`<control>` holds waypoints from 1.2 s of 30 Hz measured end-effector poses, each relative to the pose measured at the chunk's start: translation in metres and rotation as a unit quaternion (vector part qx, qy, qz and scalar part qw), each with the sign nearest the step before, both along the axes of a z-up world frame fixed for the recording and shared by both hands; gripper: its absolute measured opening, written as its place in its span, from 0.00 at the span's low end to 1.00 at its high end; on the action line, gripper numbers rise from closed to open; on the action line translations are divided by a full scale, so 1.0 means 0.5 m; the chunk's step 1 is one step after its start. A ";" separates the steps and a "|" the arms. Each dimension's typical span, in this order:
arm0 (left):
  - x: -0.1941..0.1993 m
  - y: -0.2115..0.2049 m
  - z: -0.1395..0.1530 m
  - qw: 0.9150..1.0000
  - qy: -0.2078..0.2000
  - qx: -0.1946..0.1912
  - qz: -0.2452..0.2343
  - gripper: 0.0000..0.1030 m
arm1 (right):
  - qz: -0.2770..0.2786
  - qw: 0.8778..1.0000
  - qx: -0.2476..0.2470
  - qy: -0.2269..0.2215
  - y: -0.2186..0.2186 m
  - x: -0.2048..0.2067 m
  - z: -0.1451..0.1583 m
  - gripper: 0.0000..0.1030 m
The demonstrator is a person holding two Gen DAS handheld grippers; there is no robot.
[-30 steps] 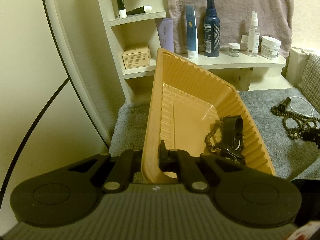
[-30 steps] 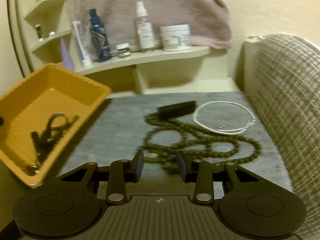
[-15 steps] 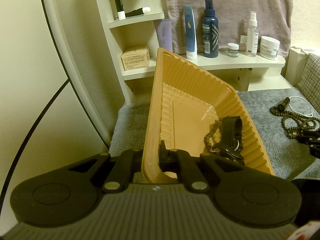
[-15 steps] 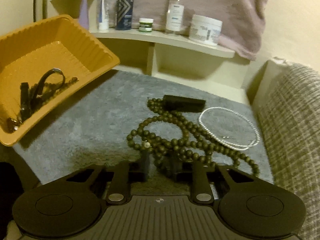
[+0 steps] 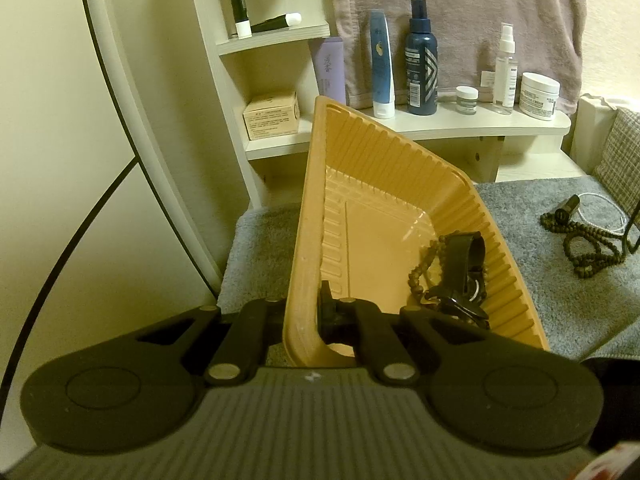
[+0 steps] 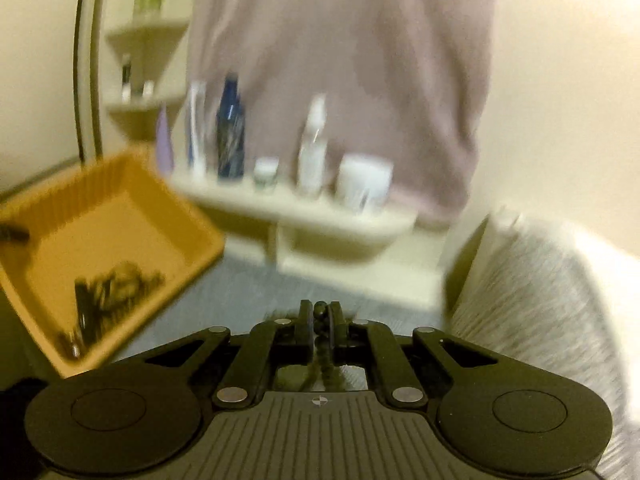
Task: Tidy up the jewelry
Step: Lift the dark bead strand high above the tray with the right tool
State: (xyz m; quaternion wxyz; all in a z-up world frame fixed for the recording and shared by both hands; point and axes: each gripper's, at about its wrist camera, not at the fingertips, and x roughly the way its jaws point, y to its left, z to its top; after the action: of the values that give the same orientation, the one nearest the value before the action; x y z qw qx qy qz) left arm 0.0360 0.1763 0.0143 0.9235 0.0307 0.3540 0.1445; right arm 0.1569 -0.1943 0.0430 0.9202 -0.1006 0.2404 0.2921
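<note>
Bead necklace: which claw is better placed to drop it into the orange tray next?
Right. The right claw is shut on the bead necklace beside the orange tray; the left claw is clamped on the tray's rim.

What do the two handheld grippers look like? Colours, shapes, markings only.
The left gripper and the right gripper look alike: matte black, two round side discs, silver pivot pins on angled link arms, a ribbed grey body with a small white centre mark. No cables or sleeves show.
</note>
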 end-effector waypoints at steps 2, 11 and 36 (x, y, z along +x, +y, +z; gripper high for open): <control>0.000 -0.001 0.000 1.000 0.000 0.000 0.000 0.05 | 0.000 1.000 0.005 -0.027 -0.009 0.000 0.053 0.06; 0.000 -0.003 0.001 1.000 -0.002 0.003 -0.003 0.05 | 0.014 0.993 0.021 -0.114 -0.028 0.006 0.247 0.07; 0.001 -0.007 0.010 1.000 -0.004 0.004 -0.008 0.05 | 0.144 0.964 0.052 -0.217 0.128 -0.044 0.529 0.06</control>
State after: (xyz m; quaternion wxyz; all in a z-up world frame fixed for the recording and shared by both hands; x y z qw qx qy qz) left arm 0.0366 0.1727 0.0190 0.9261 0.0368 0.3490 0.1388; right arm 0.1349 -0.1305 0.3076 0.9027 -0.1470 0.0023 0.4044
